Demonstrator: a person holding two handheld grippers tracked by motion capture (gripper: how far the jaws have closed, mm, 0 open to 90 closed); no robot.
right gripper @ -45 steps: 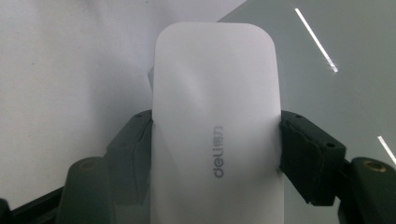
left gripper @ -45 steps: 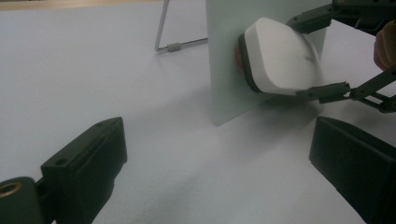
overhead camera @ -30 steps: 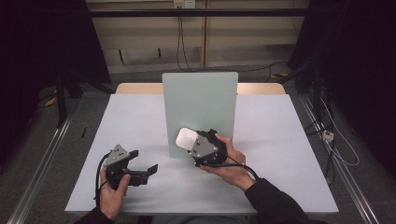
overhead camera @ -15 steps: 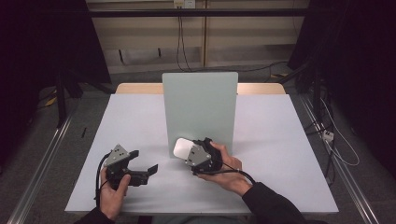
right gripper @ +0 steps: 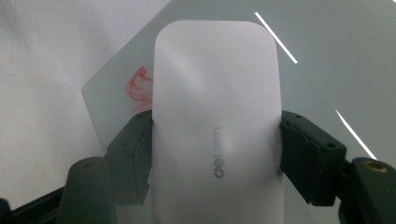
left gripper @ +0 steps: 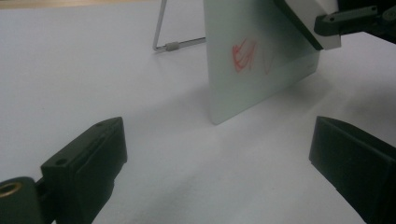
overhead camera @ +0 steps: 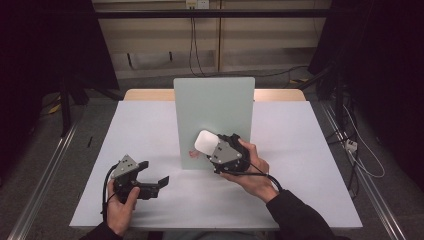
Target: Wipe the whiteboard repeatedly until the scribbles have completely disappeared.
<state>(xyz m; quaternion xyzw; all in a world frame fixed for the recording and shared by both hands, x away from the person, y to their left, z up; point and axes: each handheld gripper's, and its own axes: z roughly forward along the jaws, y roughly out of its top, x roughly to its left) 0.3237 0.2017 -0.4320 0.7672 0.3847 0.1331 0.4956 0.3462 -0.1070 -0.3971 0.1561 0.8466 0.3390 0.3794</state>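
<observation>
we see the right gripper (overhead camera: 214, 149) clamped on a white rounded plastic eraser block (right gripper: 217, 116), its jaws pressing both long sides. the eraser sits against the pale green upright glass board (overhead camera: 214, 107), just at 2 o'clock of the red scribble (left gripper: 245, 55) near the board's lower edge. the left gripper (overhead camera: 150, 180), at 8 o'clock of the board on the white table (overhead camera: 310, 150), has its jaws spread wide and empty.

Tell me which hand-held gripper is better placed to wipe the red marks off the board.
Right. The right hand-held gripper already clamps the white eraser right beside the red marks on the board. The left hand-held gripper is open, empty and farther away.
</observation>
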